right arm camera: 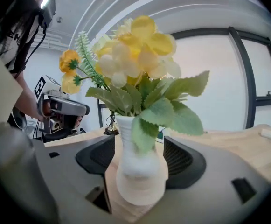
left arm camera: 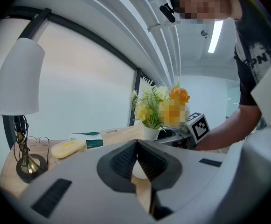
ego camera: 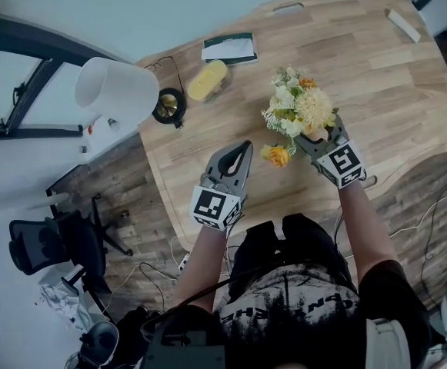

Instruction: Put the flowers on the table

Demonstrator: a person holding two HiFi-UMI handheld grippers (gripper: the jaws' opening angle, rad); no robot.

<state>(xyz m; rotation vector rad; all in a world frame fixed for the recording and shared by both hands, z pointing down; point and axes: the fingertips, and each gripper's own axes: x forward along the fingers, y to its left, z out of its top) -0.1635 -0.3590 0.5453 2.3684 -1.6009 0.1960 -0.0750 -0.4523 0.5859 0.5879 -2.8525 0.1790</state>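
The flowers [ego camera: 296, 106], yellow, white and orange with green leaves, stand in a small white ribbed vase [right arm camera: 140, 171] on the wooden table [ego camera: 377, 75]. My right gripper [ego camera: 316, 138] sits low around the vase, open, with a pad on either side of the vase and no visible squeeze. In the right gripper view the vase's base rests on the wood and the flowers [right arm camera: 135, 55] fill the upper middle. My left gripper [ego camera: 245, 146] lies on the table just left of the flowers, shut with nothing in it. Beyond its tips the left gripper view shows the flowers [left arm camera: 161, 106].
A white-shaded lamp [ego camera: 115, 91] on a dark round base stands at the table's left edge. Near it lie a yellow case [ego camera: 208, 80], a green-and-white booklet [ego camera: 228, 48] and glasses [ego camera: 165, 64]. A white bar [ego camera: 402, 24] lies far right. An office chair [ego camera: 54, 241] stands on the floor.
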